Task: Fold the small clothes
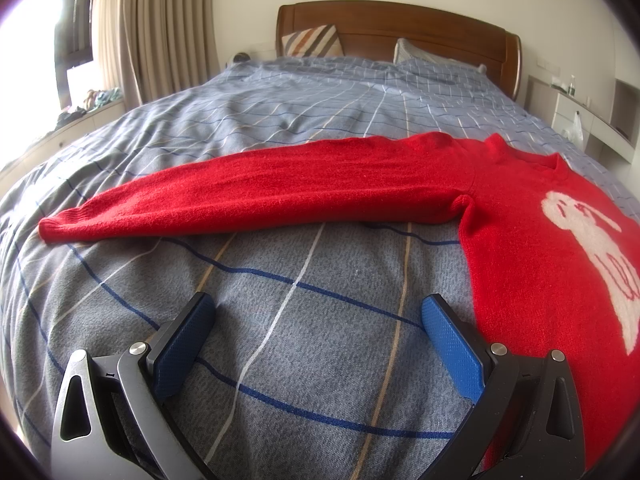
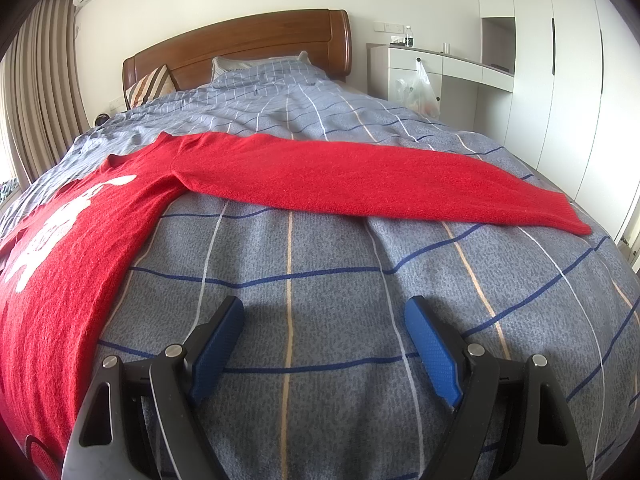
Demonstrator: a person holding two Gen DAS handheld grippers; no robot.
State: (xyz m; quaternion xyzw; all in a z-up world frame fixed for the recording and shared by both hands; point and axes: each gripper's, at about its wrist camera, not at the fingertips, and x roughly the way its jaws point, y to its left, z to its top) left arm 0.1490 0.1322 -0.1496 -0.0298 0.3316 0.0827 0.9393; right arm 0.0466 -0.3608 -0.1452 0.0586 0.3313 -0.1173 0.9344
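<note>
The sweater [image 1: 532, 240] lies flat, front up, on the bed [image 1: 280, 280], its white motif [image 1: 592, 248] showing on the chest and both sleeves stretched straight out to the sides. Its body runs toward the viewer between the two grippers, while the sleeves make one long line across the bed, at right angles to the way each gripper points.

The left sleeve [image 1: 248, 196] reaches out to the left, ahead of the left gripper [image 1: 318, 312], with its cuff [image 1: 56, 230] far off to that side. The right sleeve [image 2: 380, 176] does the same on the other side, ahead of the right gripper [image 2: 324, 314], ending in its cuff [image 2: 572, 220].

Both grippers are spread wide and hold nothing, hovering low over bare blanket. The left one sits just beside the sweater's side edge; the right one stands a little further from the opposite edge.

Nothing is folded yet. Each sleeve seems to belong to the gripper on its own side: a reach forward and outward to the cuff, then a carry inward over the chest, looks like the natural start.

Behind are the headboard [image 1: 400, 20] and pillows [image 1: 312, 40].
</note>
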